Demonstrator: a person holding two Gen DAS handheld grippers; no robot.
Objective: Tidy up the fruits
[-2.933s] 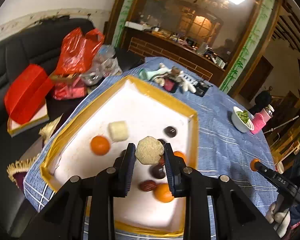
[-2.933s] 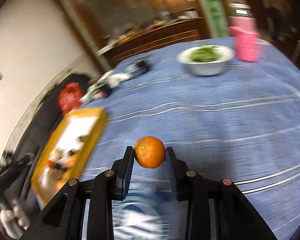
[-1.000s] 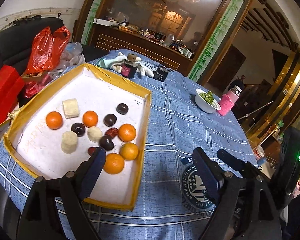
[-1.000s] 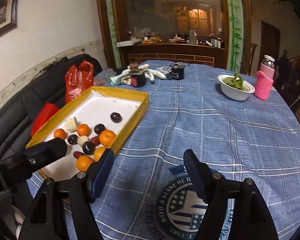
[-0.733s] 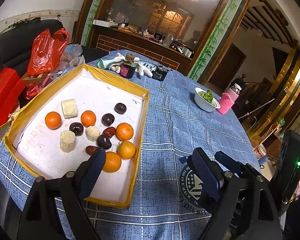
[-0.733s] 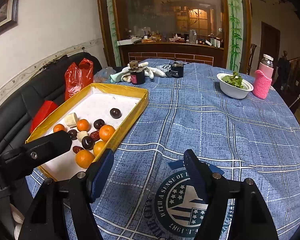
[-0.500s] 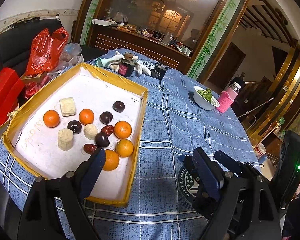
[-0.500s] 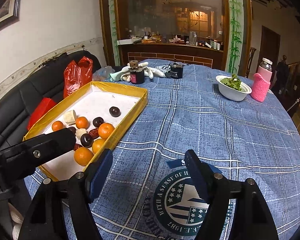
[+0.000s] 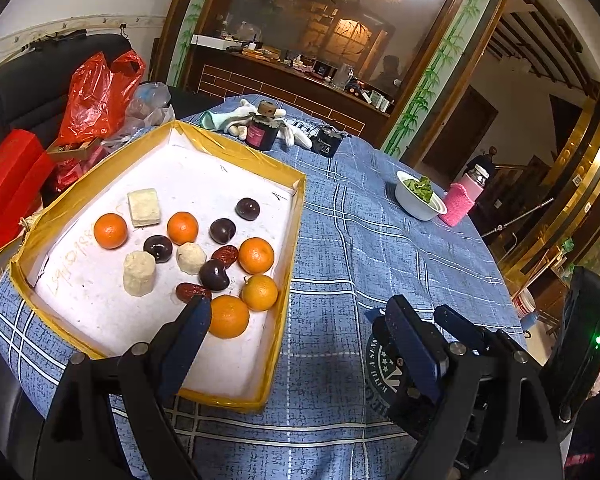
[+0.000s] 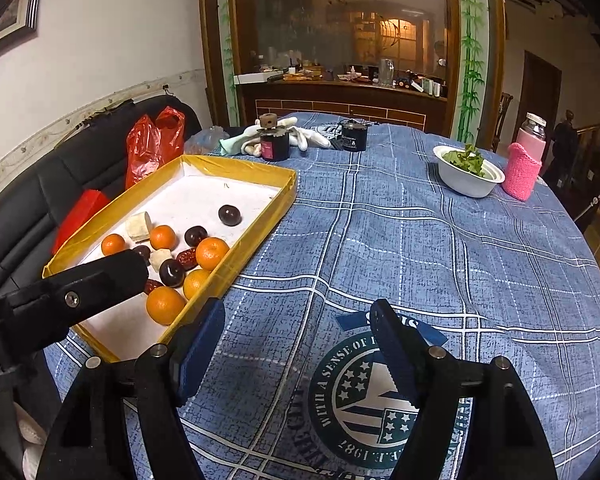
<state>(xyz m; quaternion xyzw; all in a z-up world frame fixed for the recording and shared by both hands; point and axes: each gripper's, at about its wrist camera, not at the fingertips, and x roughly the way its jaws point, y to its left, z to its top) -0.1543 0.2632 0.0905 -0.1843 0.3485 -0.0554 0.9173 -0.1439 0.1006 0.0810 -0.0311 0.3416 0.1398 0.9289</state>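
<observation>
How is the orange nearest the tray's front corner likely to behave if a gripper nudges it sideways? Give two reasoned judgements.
The orange is round on the tray's flat white floor, so it would probably roll. Another orange sits right beside it and the yellow wall is near, so it would likely stop soon.

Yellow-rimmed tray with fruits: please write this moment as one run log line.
left gripper: open, empty | right gripper: open, empty | yellow-rimmed white tray: holds five oranges, dark plums, red dates | fruit outside tray: none visible
</observation>
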